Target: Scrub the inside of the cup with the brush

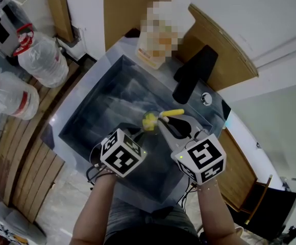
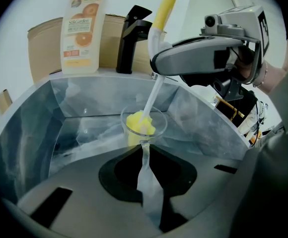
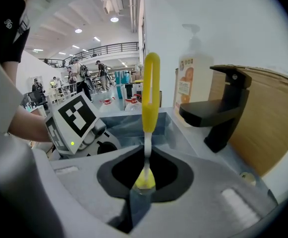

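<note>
Brush [image 2: 154,89] in cup [image 2: 128,133], bottle [image 2: 82,31] left of faucet [image 2: 131,38]

My left forearm [image 1: 94,213] and right forearm [image 1: 217,213] reach forward and down, bare and roughly parallel. They bring the two grippers close together in front of me with the jaws pointing away from my body. My left gripper [image 2: 145,170] has its jaws pinched narrow on the clear cup [image 2: 144,125]. My right gripper [image 3: 145,182] sits just above and to the right of it, jaws nearly together, clamped on the thin shaft of the brush [image 3: 150,90].
</note>
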Motion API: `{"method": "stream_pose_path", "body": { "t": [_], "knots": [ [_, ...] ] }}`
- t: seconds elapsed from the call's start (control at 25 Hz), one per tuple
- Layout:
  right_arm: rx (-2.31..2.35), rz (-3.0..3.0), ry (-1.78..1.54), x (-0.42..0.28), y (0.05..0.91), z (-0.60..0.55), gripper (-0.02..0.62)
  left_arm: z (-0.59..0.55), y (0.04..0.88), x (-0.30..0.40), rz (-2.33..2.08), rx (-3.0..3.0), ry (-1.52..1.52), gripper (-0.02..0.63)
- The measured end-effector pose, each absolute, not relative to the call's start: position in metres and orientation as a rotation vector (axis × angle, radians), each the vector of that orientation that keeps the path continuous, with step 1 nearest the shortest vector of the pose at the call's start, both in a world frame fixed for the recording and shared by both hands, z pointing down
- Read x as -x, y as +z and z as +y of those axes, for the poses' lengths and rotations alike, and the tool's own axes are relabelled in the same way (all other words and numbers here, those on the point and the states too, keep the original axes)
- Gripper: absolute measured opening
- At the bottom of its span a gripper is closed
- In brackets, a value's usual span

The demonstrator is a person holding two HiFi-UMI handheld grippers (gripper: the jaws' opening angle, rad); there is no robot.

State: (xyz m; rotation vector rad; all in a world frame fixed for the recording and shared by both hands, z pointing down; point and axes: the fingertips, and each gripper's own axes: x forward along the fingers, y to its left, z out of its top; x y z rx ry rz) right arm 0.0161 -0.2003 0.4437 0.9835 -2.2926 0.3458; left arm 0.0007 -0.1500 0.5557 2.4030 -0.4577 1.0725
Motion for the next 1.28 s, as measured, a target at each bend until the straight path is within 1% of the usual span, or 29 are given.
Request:
{"method": "stream_pose_path", "body": {
  "t": [0.28,0.6,0.96,1.28],
  "knots": [
    [-1.044,-2.292,0.388,-0.034,0.446,-0.204,0.038,-0.149,0.556,0.0,-0.459,-2.41,1.069,0.057],
    [-1.093,-2.307,0.511,-0.054,0.449,-0.193,0.04,-0.15,0.556,0.0,-0.473,-2.407,1.059,0.057],
    [-1.048,-2.263,0.41,-0.045,0.451,-0.167,0.035,-0.149,0.556,0.001,-0.473,-2.409,1.061,0.058],
    [-0.968,-2.249,0.314,-0.021,0.448,-0.165,0.034,-0.15,0.556,0.0,-0.464,-2.414,1.075,0.057]
  ]
}}
